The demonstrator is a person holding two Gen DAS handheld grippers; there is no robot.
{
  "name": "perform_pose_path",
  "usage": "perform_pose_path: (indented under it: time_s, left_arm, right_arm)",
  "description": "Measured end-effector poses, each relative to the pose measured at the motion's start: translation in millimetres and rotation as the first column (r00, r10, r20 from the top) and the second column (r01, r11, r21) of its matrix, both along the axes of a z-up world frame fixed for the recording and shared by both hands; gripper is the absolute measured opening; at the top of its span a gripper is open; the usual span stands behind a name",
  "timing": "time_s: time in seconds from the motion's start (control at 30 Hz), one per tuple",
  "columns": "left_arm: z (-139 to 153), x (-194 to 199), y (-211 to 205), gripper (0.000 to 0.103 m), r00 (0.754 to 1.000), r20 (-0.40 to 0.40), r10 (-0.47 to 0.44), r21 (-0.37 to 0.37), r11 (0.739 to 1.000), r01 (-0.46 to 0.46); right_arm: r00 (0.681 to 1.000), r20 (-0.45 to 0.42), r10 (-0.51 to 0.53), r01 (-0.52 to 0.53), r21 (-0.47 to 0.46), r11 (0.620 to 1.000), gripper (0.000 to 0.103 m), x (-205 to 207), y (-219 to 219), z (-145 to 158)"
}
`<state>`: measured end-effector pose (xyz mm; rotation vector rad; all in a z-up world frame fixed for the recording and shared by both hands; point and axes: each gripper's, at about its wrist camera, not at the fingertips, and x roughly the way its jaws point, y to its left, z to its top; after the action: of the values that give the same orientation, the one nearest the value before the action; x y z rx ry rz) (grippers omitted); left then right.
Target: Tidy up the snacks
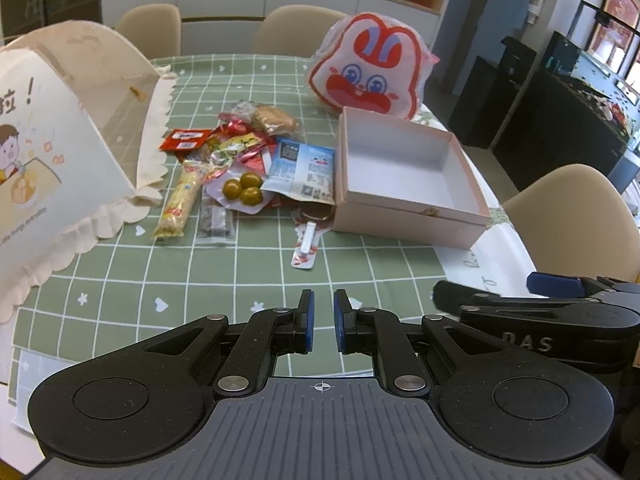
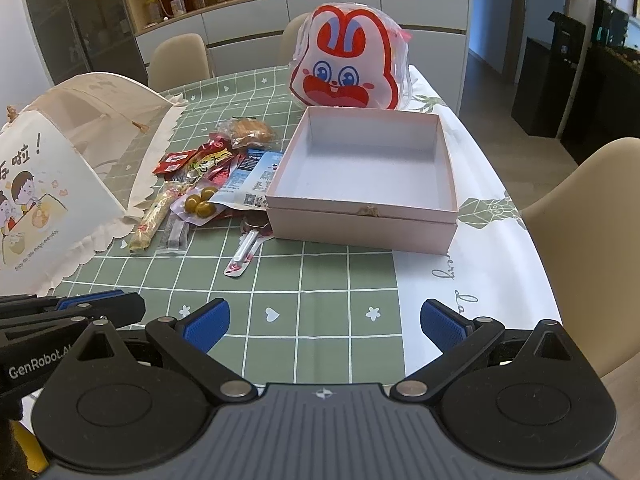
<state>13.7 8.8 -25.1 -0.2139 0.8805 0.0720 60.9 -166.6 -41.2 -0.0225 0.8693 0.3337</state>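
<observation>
While I hold both grippers above green checked tablecloth point(image 2: 320, 280), snack pile point(image 1: 240, 160) lies left of open pink box point(image 2: 364, 184), touching its left wall. Long yellow snack stick point(image 1: 180, 204) runs near-to-far, slightly tilted. Left gripper point(image 1: 323, 316): fingers nearly together, nothing between. Right gripper point(image 2: 324, 320): fingers wide apart, holding nothing.

Open pale pink cardboard box point(image 2: 362, 184) sits on the green checked tablecloth point(image 2: 320, 280), nothing inside. Just left of the box, a heap of wrapped snacks point(image 2: 208, 176), one blue-and-white packet point(image 2: 256, 176) touching its wall. Behind the box, a red-and-white rabbit-face bag point(image 2: 348, 68). Nearer than the box, the right gripper point(image 2: 325, 322), blue pads wide apart, nothing between them.
</observation>
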Motion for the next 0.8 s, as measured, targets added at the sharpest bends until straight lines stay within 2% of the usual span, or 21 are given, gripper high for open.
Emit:
perform_pose_path:
  time_s: [0.1, 0.13, 0.17, 0.2, 0.27, 0.33, 0.37, 0.43, 0.47, 0.53, 0.57, 0.7, 0.77, 0.8]
  left_arm:
    - [-11.5, 10.5, 13.5, 0.013, 1.000, 0.015, 0.021, -0.040, 0.999, -0.020]
    - [-16.0, 14.2, 20.6, 0.013, 0.999, 0.031, 0.022, -0.070, 0.997, -0.019]
    - [-21.2, 19.3, 30.1, 0.014, 0.998, 0.053, 0.020, -0.112, 0.994, -0.014]
    - [-25.5, 23.7, 38.4, 0.015, 0.997, 0.071, 0.021, -0.142, 0.990, -0.011]
    - [-33.4, 34.0, 57.7, 0.015, 0.994, 0.092, 0.059, -0.153, 0.987, -0.045]
    - [-39.0, 44.0, 76.7, 0.015, 0.988, 0.098, 0.121, -0.102, 0.989, -0.111]
    - [-41.2, 46.8, 84.2, 0.015, 0.984, 0.108, 0.144, -0.069, 0.988, -0.137]
    - [-47.9, 59.5, 105.6, 0.015, 0.977, 0.127, 0.171, -0.001, 0.985, -0.173]
    - [-51.8, 66.3, 116.4, 0.015, 0.977, 0.135, 0.166, 0.010, 0.986, -0.169]
    - [-61.4, 82.5, 137.2, 0.015, 0.976, 0.148, 0.160, 0.026, 0.986, -0.166]
    - [-66.5, 93.3, 148.1, 0.015, 0.978, 0.143, 0.155, 0.026, 0.987, -0.160]
    - [-86.1, 126.2, 171.7, 0.015, 0.991, 0.069, 0.116, 0.012, 0.993, -0.117]
    - [-93.4, 136.9, 173.1, 0.015, 0.994, 0.056, 0.092, 0.031, 0.995, -0.093]
    - [-96.2, 141.9, 171.5, 0.016, 0.996, 0.045, 0.078, 0.049, 0.996, -0.080]
  right_arm:
    - [0.994, 0.106, 0.042, -0.049, 0.061, 0.997, 0.102, -1.5, -1.8, -0.6]
    - [0.978, 0.198, 0.065, -0.068, 0.008, 0.998, 0.102, -2.1, -0.7, -2.3]
    - [0.968, 0.237, 0.083, -0.084, -0.004, 0.996, 0.103, -1.8, 2.3, -5.6]
    - [0.967, 0.237, 0.095, -0.095, -0.011, 0.995, 0.103, 0.4, 5.8, -9.4]
    - [0.975, 0.187, 0.120, -0.114, -0.040, 0.993, 0.103, 11.5, 13.2, -20.1]
    - [0.983, 0.135, 0.120, -0.120, -0.012, 0.993, 0.103, 25.2, 19.3, -29.7]
    - [0.988, 0.083, 0.128, -0.129, 0.009, 0.992, 0.103, 33.6, 23.1, -35.4]
    - [0.984, 0.032, 0.173, -0.175, 0.085, 0.981, 0.103, 45.6, 34.0, -41.3]
    - [0.982, 0.020, 0.186, -0.187, 0.143, 0.972, 0.103, 45.3, 40.3, -42.0]
    - [0.983, -0.005, 0.185, -0.182, 0.126, 0.975, 0.101, 51.2, 60.0, -48.8]
    - [0.984, -0.017, 0.176, -0.174, 0.100, 0.980, 0.097, 54.4, 71.7, -52.6]
    - [0.993, -0.010, 0.118, -0.118, -0.016, 0.993, 0.090, 67.2, 106.5, -71.4]
    - [0.996, -0.018, 0.084, -0.084, -0.031, 0.996, 0.080, 68.6, 115.5, -76.7]
    - [0.997, -0.024, 0.072, -0.073, -0.032, 0.997, 0.077, 71.4, 115.9, -79.4]
